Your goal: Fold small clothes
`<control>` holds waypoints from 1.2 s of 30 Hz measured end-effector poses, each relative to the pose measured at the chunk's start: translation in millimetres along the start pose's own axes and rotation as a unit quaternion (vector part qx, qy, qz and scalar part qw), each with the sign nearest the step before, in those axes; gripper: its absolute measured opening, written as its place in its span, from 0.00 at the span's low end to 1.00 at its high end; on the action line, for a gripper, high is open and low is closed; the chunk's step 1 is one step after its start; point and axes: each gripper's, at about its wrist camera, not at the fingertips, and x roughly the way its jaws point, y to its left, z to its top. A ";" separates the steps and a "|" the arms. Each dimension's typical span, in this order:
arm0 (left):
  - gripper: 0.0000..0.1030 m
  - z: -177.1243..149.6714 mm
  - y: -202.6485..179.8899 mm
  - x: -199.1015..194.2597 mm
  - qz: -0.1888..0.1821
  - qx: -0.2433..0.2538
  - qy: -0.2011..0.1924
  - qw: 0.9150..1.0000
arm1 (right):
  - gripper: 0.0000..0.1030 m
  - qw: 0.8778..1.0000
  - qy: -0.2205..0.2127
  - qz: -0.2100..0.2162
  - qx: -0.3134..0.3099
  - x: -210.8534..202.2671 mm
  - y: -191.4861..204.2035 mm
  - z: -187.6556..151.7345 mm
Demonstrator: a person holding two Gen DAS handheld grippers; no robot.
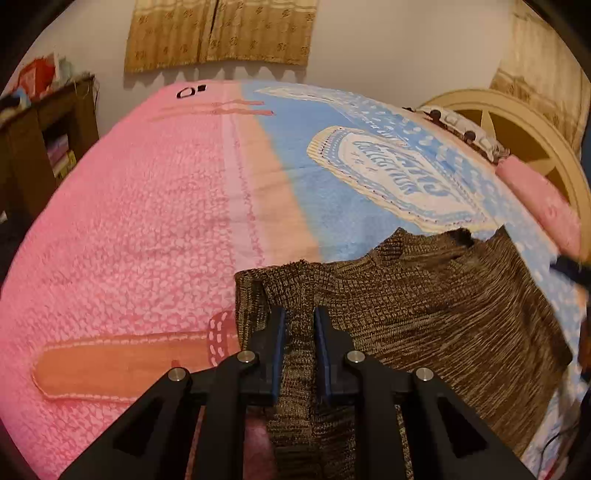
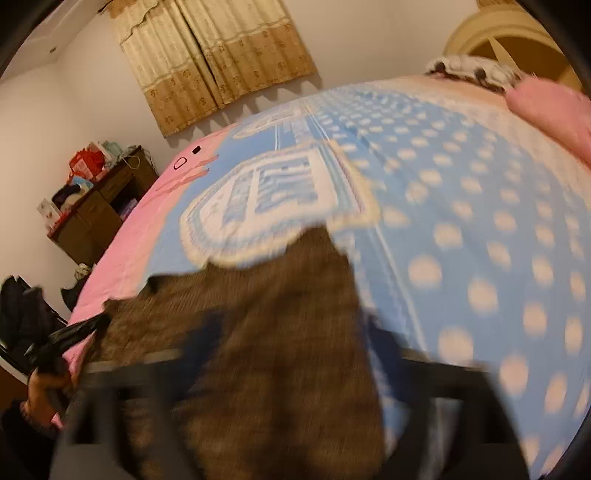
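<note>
My left gripper (image 1: 300,325) fingers pinch the soft, limp knit garment (image 1: 424,306); right gripper (image 2: 291,354) fingers gape wide, unloaded.

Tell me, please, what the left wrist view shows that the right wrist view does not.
Only the left wrist view shows the left hand-held gripper sharply, its blue-padded fingers closed on a fold of the brown knit garment, and the long orange patch on the pink bedspread.

Only the right wrist view, which is blurred, shows the blue polka-dot area, the person's hand at lower left, and the right hand-held gripper spread wide over the garment.

Both show the curtain, the wooden shelf and the headboard.
</note>
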 end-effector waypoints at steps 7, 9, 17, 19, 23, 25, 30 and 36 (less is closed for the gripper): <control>0.09 3.3 4.1 2.4 -0.006 -0.021 -0.011 1.000 | 0.47 0.991 0.099 -0.047 -0.070 92.7 8.4 19.5; 0.07 4.5 8.5 0.2 -0.001 -0.030 -0.016 0.999 | 0.22 0.991 0.086 -0.043 -0.098 90.1 16.3 20.5; 0.06 4.4 31.3 3.3 0.016 -0.096 -0.026 0.995 | 0.26 0.992 0.073 -0.087 -0.060 103.4 8.6 26.9; 0.06 3.3 36.1 -3.8 0.019 -0.117 -0.036 0.992 | 0.39 0.993 0.069 -0.083 -0.042 97.1 5.3 29.6; 0.06 -3.0 51.4 -33.5 0.003 -0.156 -0.051 0.986 | 0.53 0.998 -0.029 -0.059 0.000 27.0 -0.7 24.8; 0.06 -4.8 44.5 -48.2 0.012 -0.143 -0.054 0.988 | 0.63 0.998 -0.040 -0.054 -0.019 -4.6 10.5 10.2; 0.07 -19.6 -8.8 -66.3 -0.025 -0.078 -0.033 0.996 | 0.52 0.999 0.017 0.005 -0.050 -36.6 40.2 -49.9; 0.07 -53.8 -54.4 -47.2 -0.025 -0.055 0.017 0.998 | 0.43 0.995 0.049 -0.009 -0.084 -37.8 63.1 -105.3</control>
